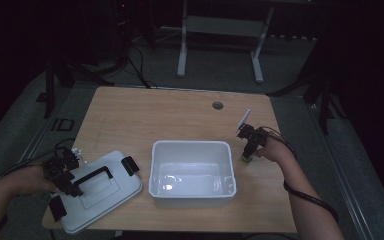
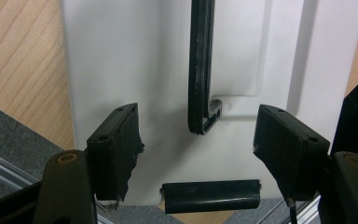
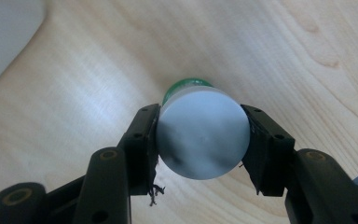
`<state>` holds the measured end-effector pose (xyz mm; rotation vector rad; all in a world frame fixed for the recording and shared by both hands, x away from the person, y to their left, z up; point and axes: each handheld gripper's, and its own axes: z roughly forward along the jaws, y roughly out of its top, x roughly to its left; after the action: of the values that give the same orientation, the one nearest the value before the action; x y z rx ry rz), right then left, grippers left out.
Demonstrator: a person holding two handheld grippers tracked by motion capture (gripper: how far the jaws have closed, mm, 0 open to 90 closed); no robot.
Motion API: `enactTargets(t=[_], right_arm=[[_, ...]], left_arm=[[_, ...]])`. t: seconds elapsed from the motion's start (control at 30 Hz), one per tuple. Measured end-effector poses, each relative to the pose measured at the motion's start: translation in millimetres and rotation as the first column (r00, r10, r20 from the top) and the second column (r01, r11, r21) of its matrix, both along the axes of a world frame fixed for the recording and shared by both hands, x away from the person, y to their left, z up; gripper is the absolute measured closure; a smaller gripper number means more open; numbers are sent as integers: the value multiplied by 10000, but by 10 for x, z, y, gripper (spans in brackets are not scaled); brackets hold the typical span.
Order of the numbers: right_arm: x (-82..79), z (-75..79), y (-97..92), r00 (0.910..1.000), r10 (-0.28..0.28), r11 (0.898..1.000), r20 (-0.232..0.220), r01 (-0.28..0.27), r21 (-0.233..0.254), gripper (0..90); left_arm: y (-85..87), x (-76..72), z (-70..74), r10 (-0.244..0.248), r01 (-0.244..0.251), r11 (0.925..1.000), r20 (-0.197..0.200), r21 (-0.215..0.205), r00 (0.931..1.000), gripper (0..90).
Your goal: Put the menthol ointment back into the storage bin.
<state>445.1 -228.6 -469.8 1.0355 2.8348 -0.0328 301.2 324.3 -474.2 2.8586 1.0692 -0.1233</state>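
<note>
Item: small bottle (image 3: 200, 135), white cap, green body below it. Stands upright on the counter (image 1: 180, 117), long axis vertical, just to the right of the white bin (image 1: 192, 172).

Right gripper (image 1: 247, 156): clenched on the bottle; in the right gripper view both pads press the cap's sides, camera looking straight down the bottle's axis. The bottle looks to rest on the wood, though contact at its base is hidden by the cap.

Key relation: from the held bottle, the open bin lies at about 9 o'clock in the high view, near but apart. Its rim stands higher than the bottle's base, so a likely transfer needs a lift before travel toward 9 o'clock.

Left gripper (image 2: 198, 154): released, jaws apart, hovering over the white lid (image 1: 97, 192) at the counter's 7 o'clock corner. The lid's black handle (image 2: 201, 65) runs toward 12 o'clock between the jaws in the left gripper view; no pad touches it.

Nearer hand to the bottle: the right.
</note>
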Motion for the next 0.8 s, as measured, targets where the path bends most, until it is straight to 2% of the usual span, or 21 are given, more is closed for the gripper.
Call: enactTargets(t=[0.1,0.13,0.17,0.3,0.37,0.5,0.53,0.57,0.6,0.63,0.7,0.73,0.77,0.8], right_arm=[[-99,33,29,9985,544,9985,-89,-545,-107,500],[-99,33,29,9985,544,9985,-89,-545,-107,500],[-166,67,49,9960,876,9960,-168,-879,-158,500],[-294,147,85,9867,1597,9870,-294,-1601,-118,500],[-324,166,93,9847,1721,9849,-289,-1725,-141,500],[-477,235,105,9666,2546,9668,-294,-2551,-143,500],[-477,235,105,9666,2546,9668,-294,-2551,-143,500],[-555,256,103,9500,3084,9511,-485,-3089,-29,500],[-600,266,100,9380,3417,9396,-584,-3422,15,500],[-630,273,93,9309,3573,9339,-760,-3574,130,500],[-696,290,81,9130,3993,9166,-833,-3995,152,500],[-696,290,81,9130,3993,9166,-833,-3995,152,500],[-723,301,73,9091,4057,9137,-949,-4059,183,500],[-779,323,66,8960,4339,9003,-943,-4352,68,500]], left_arm=[[-8,3,-2,-26,26,10000,-18,35,10000,313],[-8,3,-2,-26,26,10000,-18,35,10000,312],[-17,4,-1,-34,35,10000,-25,4,10000,312],[-31,9,7,-45,45,10000,13,-12,10000,312],[-34,9,7,-62,62,10000,9,4,10000,313],[-34,1,23,-64,64,10000,61,-3,10000,313],[-34,1,23,-64,64,10000,61,-3,10000,313],[-27,-5,28,-50,51,10000,81,-10,10000,312],[-24,-6,32,-56,56,10000,94,14,9999,313],[-20,-6,34,-37,37,10000,87,-3,10000,313],[-19,-7,33,-53,53,10000,100,9,9999,312],[-19,-7,33,-53,53,10000,100,9,9999,313],[-22,-8,31,-42,42,10000,99,-3,9999,313],[-27,-8,24,-48,48,10000,98,-18,9999,313]])
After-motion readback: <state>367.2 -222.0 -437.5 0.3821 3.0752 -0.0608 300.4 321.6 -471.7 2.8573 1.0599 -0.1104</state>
